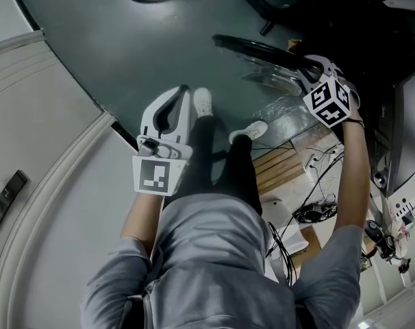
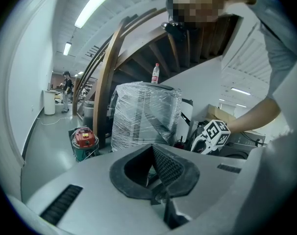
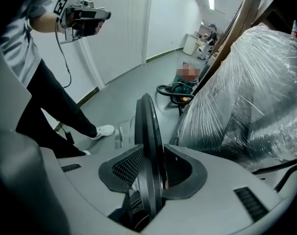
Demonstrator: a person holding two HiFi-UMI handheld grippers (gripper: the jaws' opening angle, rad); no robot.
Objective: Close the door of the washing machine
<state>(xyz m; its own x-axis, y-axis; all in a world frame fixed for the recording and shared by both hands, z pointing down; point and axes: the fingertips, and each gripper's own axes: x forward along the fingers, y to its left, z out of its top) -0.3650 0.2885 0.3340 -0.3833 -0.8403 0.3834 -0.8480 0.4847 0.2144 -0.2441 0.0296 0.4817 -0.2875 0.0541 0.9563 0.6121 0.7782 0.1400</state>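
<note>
Empty fingers (image 2: 170, 170) face a plastic-wrapped machine (image 2: 146, 114).

head – steeply down | gripper views – along jaws | head, right share door (image 1: 259, 49)

The setting is presenting as a workshop or test hall rather than a home. A grey-green coated floor (image 1: 125, 40) is spreading wide under strip lights (image 2: 94, 4), and a curved staircase (image 2: 153, 48) is rising overhead. A film-wrapped unit (image 2: 143, 111) is standing near a red vacuum (image 2: 85, 138), while loose cables (image 1: 317, 211) are lying beside a wooden pallet (image 1: 279, 166).
</note>
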